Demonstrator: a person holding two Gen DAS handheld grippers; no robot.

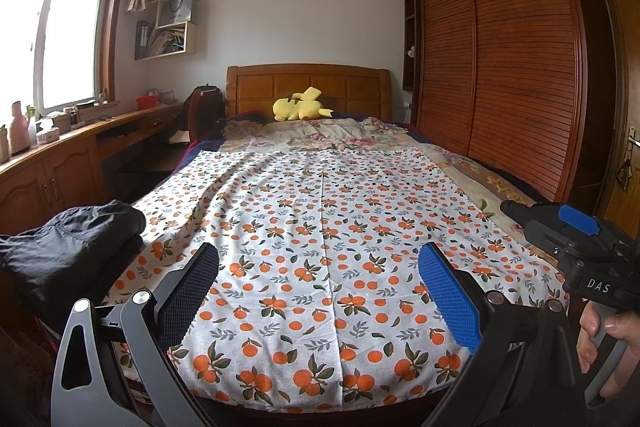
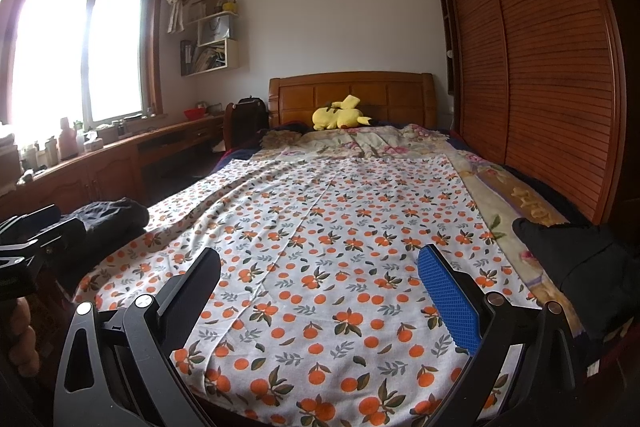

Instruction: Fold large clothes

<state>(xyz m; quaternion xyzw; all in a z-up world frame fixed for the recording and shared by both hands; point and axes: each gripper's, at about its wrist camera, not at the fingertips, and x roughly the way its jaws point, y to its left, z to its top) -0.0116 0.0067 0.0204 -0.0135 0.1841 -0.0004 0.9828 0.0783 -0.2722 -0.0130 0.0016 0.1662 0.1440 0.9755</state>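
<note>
Nearest, the left hand-held gripper point(image 1: 318, 277) and the right hand-held gripper point(image 2: 320, 277) both hang over the foot edge of the bed point(image 1: 516, 187) with fingers spread wide and nothing between them; that reads as a ready stance, each set to come down on a garment rather than on the cloth below. Under them an orange-print sheet point(image 1: 320, 227) lies flat across the bed, likely laid as a clean folding surface; only light creases run along it. At the bed's near left corner a black folded garment point(image 1: 68, 247) sits in a tidy pile, probably parked there as finished work, clear of the middle; at the near right edge a looser dark garment point(image 2: 576, 267) lies bunched beside the right hand-held gripper, seemingly the next large piece to spread and fold. Farther on, a floral quilt point(image 1: 320, 135) covers the head end; a yellow plush toy point(image 1: 300, 105) rests against the wooden headboard point(image 1: 308, 83).
</note>
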